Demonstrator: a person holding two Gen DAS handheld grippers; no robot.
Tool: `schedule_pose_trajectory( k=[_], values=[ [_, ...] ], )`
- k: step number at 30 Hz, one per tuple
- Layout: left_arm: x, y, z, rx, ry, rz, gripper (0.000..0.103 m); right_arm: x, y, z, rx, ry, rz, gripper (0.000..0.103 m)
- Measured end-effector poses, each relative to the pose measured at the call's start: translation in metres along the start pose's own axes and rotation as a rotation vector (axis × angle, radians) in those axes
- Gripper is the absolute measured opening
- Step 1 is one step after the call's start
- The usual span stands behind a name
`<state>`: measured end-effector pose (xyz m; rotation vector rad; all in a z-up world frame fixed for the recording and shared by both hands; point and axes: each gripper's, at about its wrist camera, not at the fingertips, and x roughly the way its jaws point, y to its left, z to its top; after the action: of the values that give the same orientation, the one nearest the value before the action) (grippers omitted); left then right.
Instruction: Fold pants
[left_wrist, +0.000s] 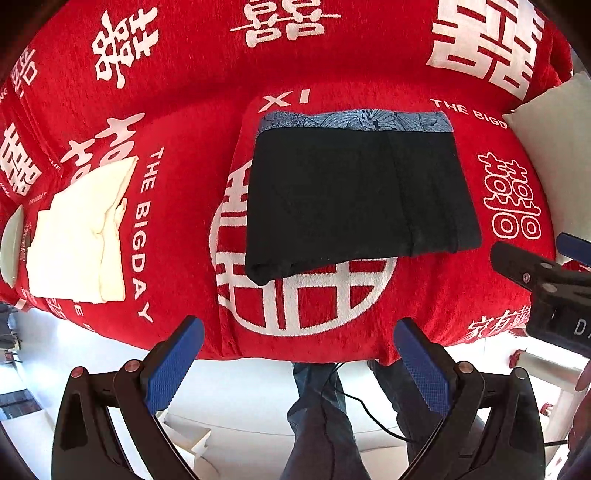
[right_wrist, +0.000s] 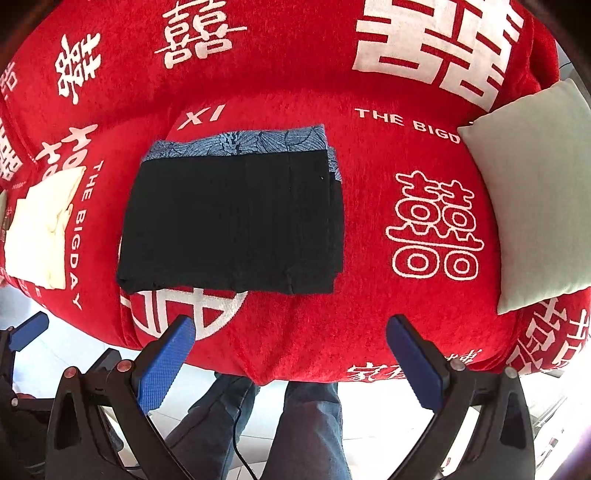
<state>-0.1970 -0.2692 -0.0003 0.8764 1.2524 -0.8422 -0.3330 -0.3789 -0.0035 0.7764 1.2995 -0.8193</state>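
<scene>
pants (left_wrist: 354, 192) folded flat on red cover (left_wrist: 184, 92), left claw (left_wrist: 299, 354) spread, right claw (right_wrist: 291, 350) spread

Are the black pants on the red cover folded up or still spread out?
Folded. The black pants lie as a compact rectangle with stacked layers along the near edge, resting on a blue patterned garment.

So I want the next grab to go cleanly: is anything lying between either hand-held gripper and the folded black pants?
Nothing visible. Only bare red sofa cover lies between the open right hand-held gripper, the open left hand-held gripper and the black pants. The folded white cloth sits off to the left.
</scene>
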Motion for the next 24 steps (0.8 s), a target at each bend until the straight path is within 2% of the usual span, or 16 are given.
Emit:
schedule_pose_trajectory(
  k=[24],
  values=[
    [0.0001,-0.0008,0.0051,0.023,-0.015,0.006,0.103,-0.0001,0.0045,0.0001,0.014,0.003,-0.008,0.103]
  ],
)
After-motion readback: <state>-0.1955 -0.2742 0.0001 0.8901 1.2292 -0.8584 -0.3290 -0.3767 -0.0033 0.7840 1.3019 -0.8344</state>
